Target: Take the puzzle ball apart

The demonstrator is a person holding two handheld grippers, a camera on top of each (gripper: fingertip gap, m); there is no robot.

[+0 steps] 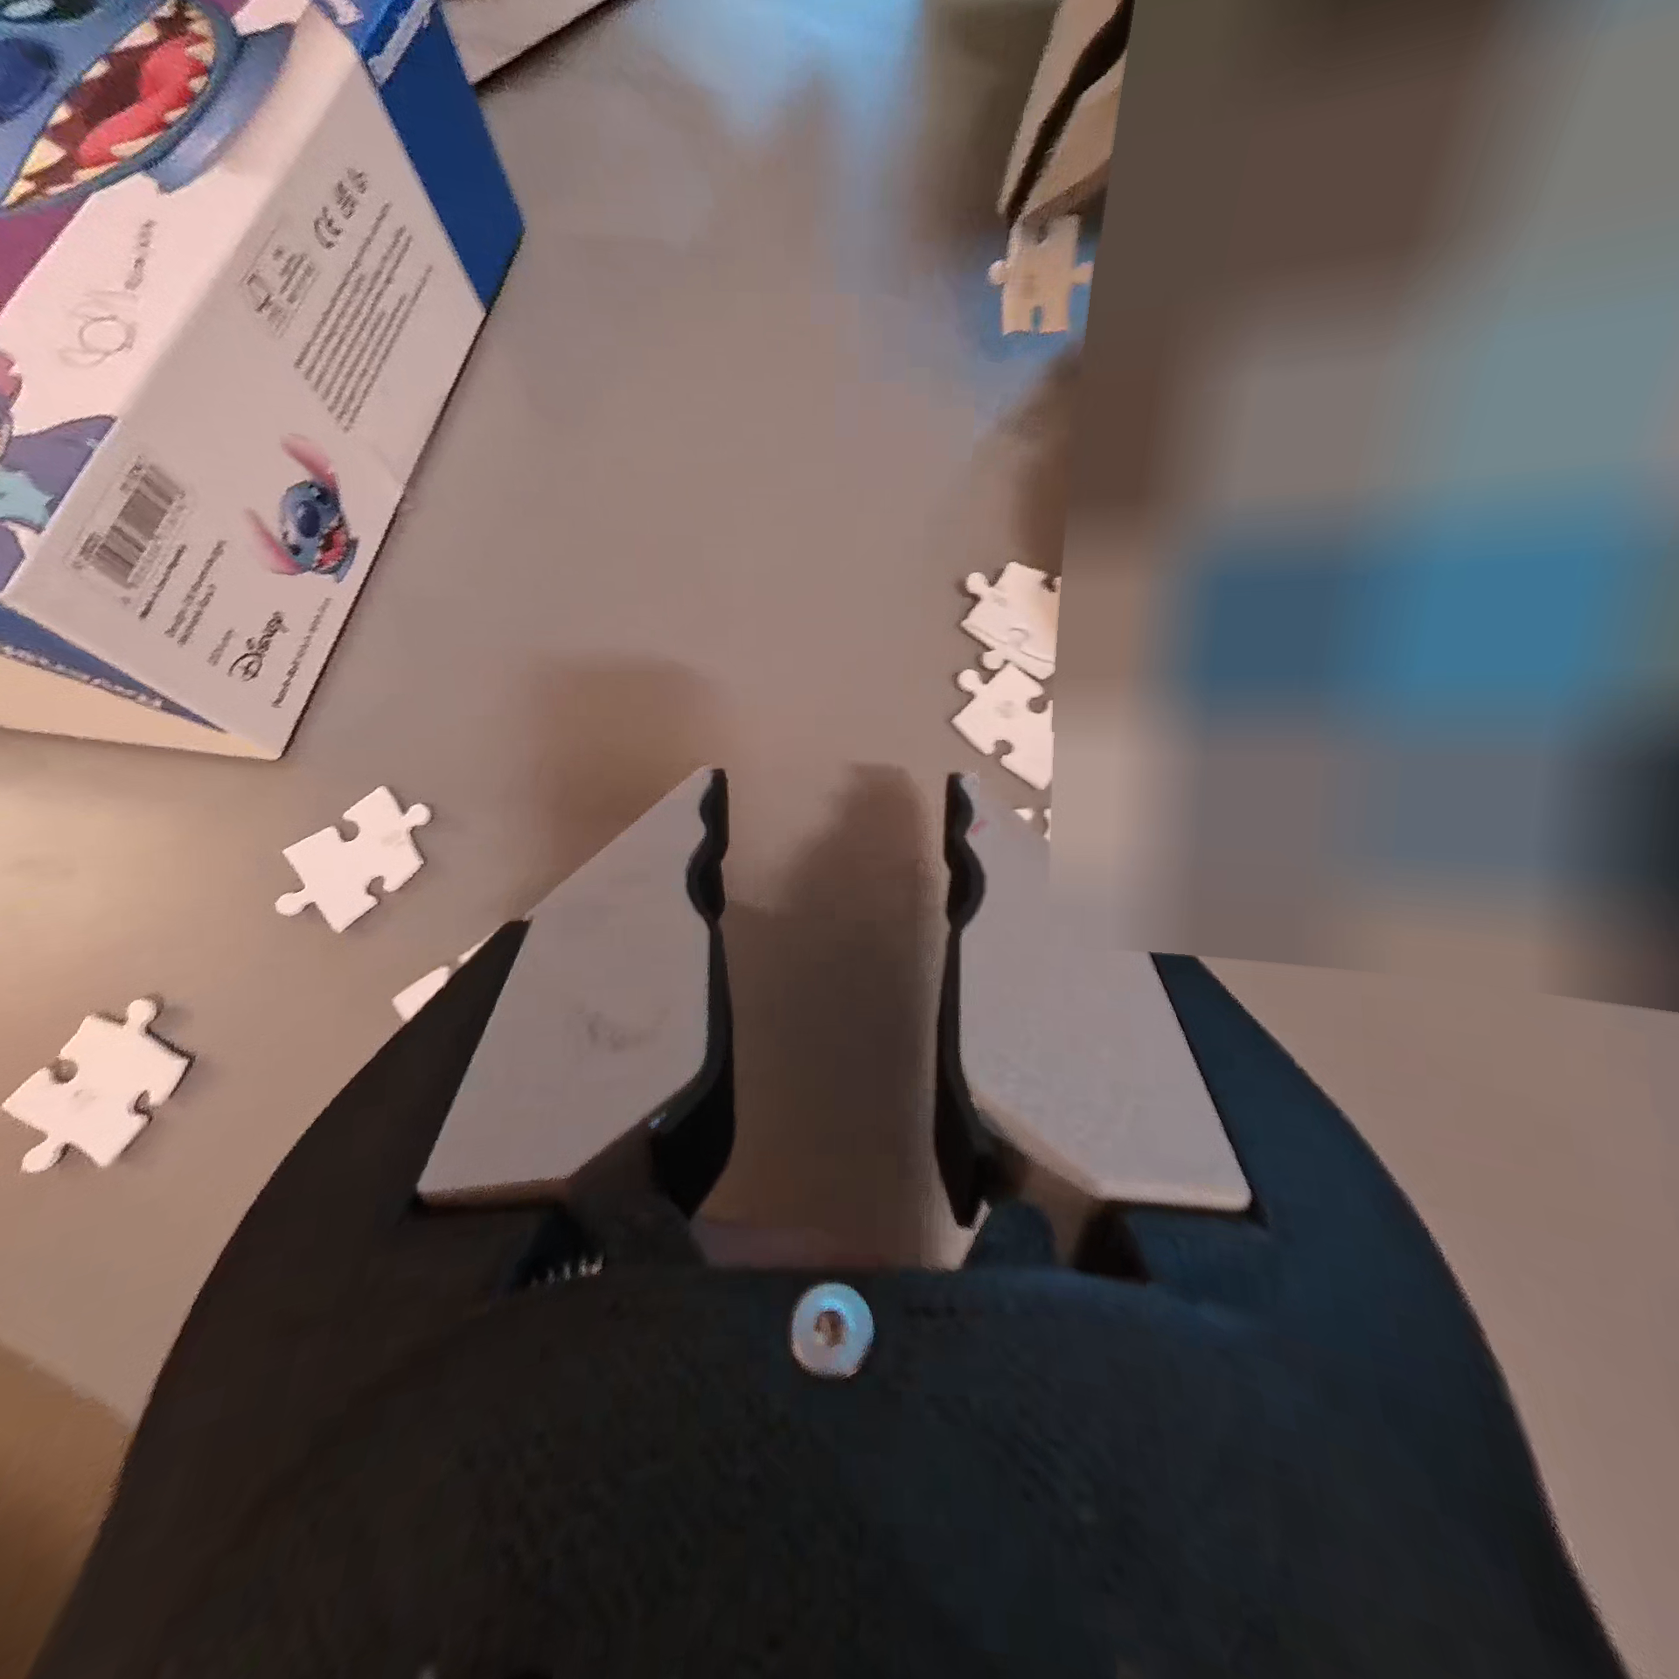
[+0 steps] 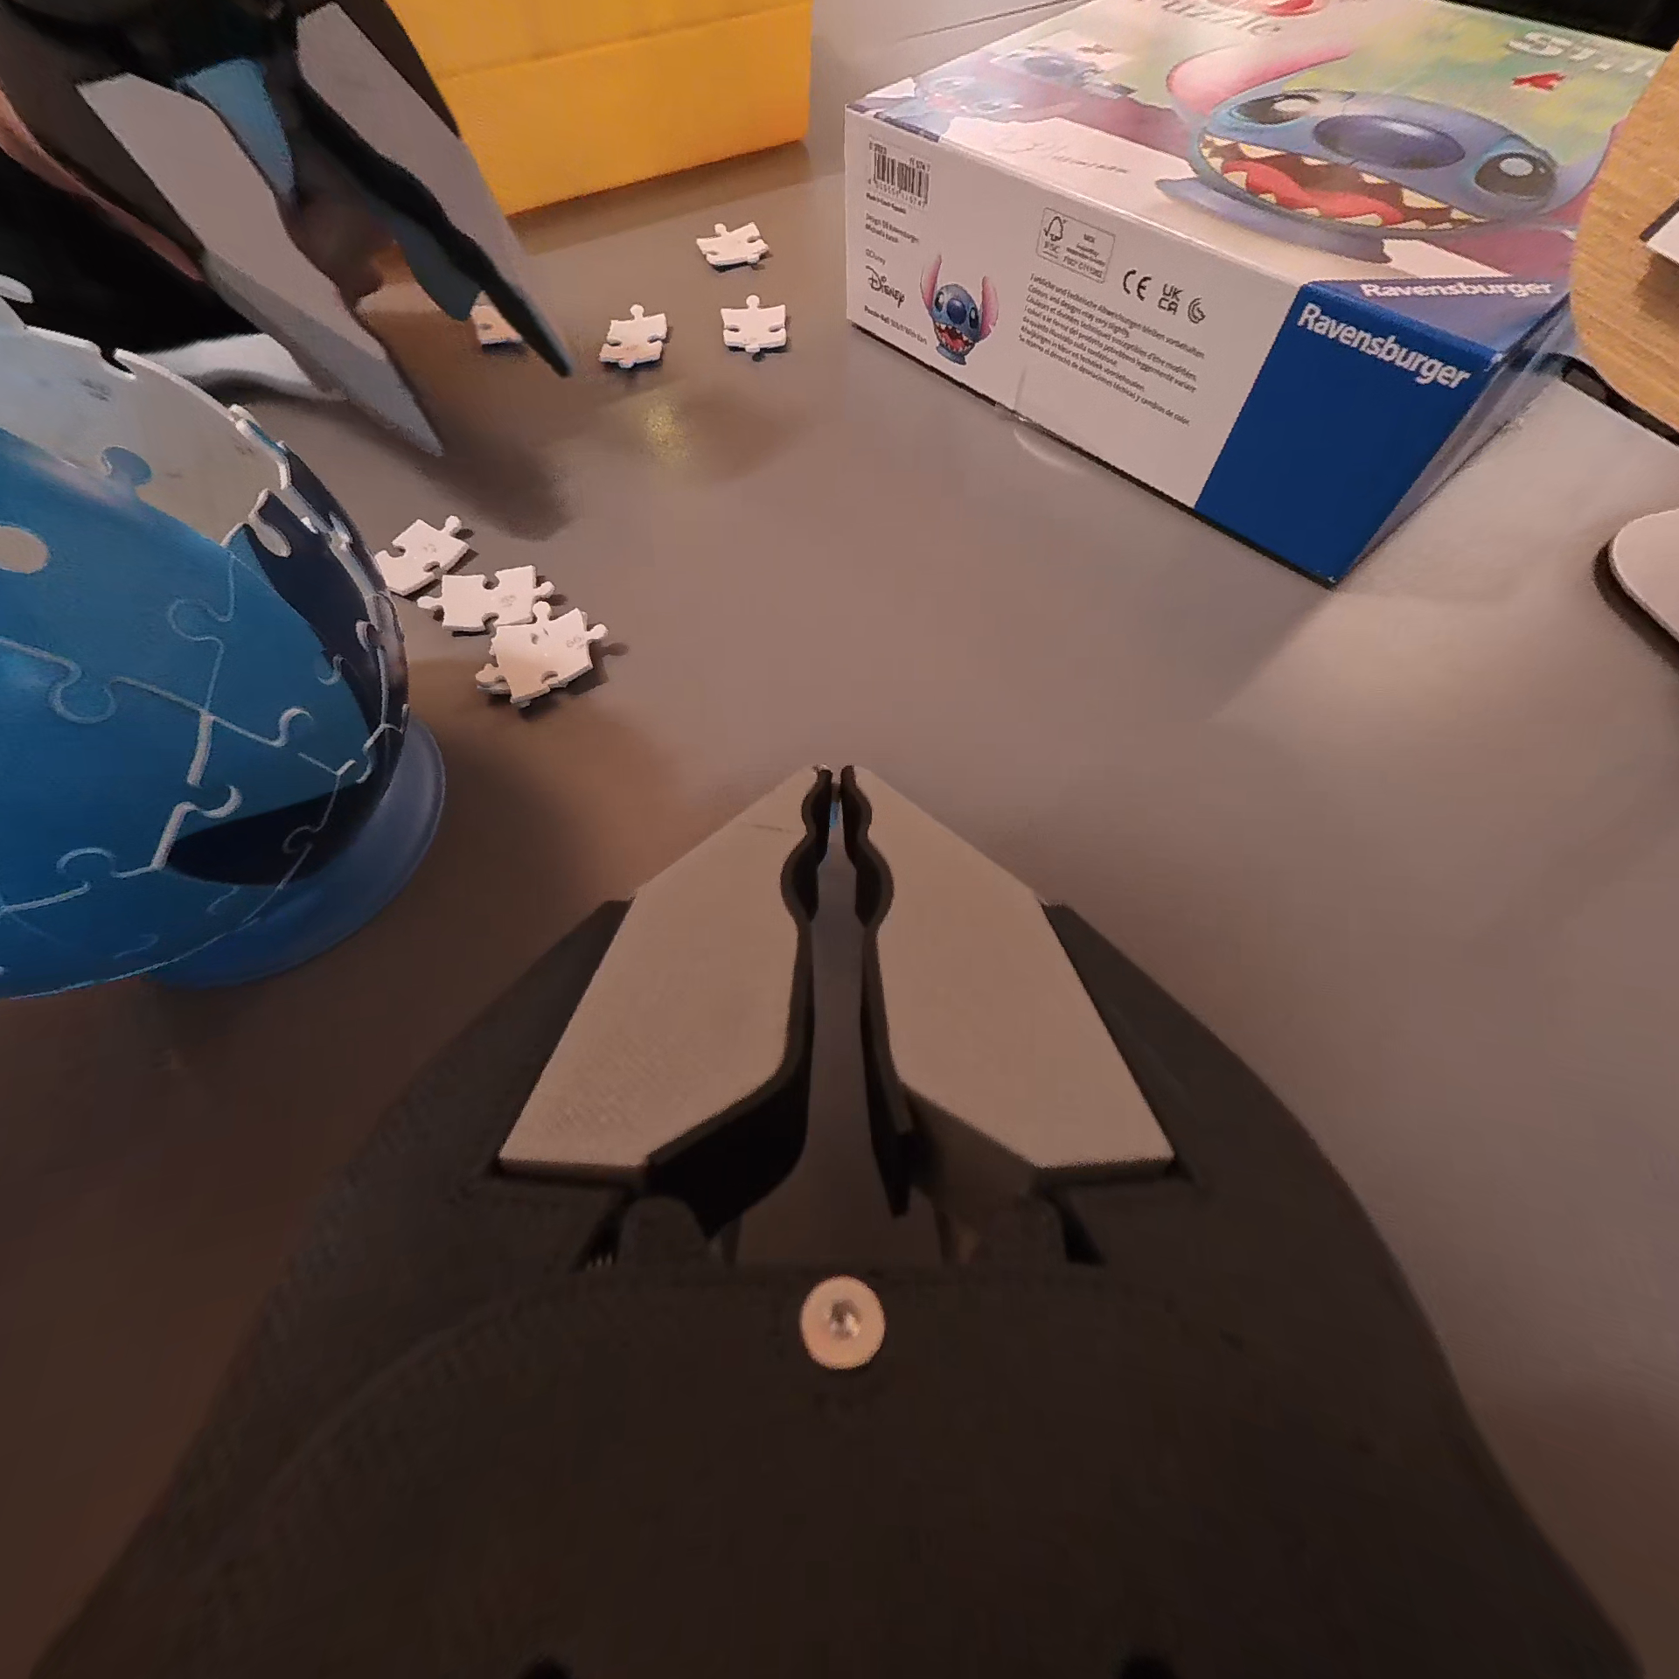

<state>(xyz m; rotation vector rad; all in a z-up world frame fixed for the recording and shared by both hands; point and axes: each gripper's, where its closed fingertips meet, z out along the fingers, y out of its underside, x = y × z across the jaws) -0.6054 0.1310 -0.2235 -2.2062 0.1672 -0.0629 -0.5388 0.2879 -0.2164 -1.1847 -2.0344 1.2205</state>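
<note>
The puzzle ball (image 2: 173, 690) is sitting on its blue stand (image 2: 400, 863) at the left edge of the right wrist view, on the grey desk (image 2: 909, 581). We are seeing its top already broken open, with a jagged white rim where pieces are missing, while the lower blue shell is holding together.

The only containers we are finding are the puzzle box (image 2: 1208, 300), lying shut on the desk at the far right, and a yellow box (image 2: 627, 91) behind it, whose inside we cannot see. Loose white pieces (image 2: 509, 618) are lying face down in a small cluster just beside the ball, and a few more (image 2: 718, 309) are lying farther back near the puzzle box.

Our right claw (image 2: 836, 777) is hovering low over the desk to the right of the ball, apart from it, with its tips pressed almost together; a thin sliver of blue is showing between them, too small for us to identify. Our left claw (image 1: 836, 790) is standing open with a clear gap and gripping nothing; in its view the ball is falling behind a blurred patch, with the puzzle box (image 1: 236, 382) to its left and white pieces (image 1: 354, 859) scattered on the desk (image 1: 727, 454). In the right wrist view the left claw (image 2: 491, 363) is pointing down at the desk just behind the ball.
</note>
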